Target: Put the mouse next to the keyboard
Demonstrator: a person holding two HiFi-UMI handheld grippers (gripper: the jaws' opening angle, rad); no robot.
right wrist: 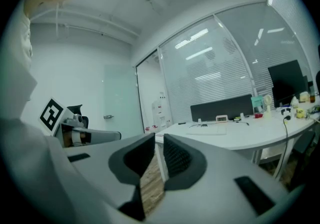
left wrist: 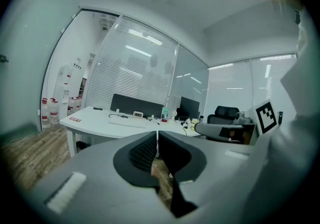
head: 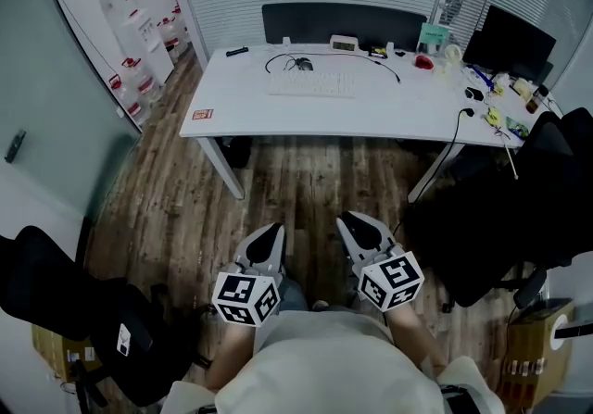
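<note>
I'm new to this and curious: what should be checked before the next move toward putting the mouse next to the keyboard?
1. Mouse in sight: ok, the mouse lies on the white desk just beyond the keyboard.
2. Within reach: not ok, the left gripper and right gripper are over the floor, far from the desk.
3. Left gripper free: ok, jaws together, nothing held.
4. Right gripper free: ok, jaws slightly apart, nothing between.
5. Mouse's facing for a grip: cannot tell, too small here.

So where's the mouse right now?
In the head view, the mouse lies on the white desk, left of centre, just beyond the keyboard.
</note>
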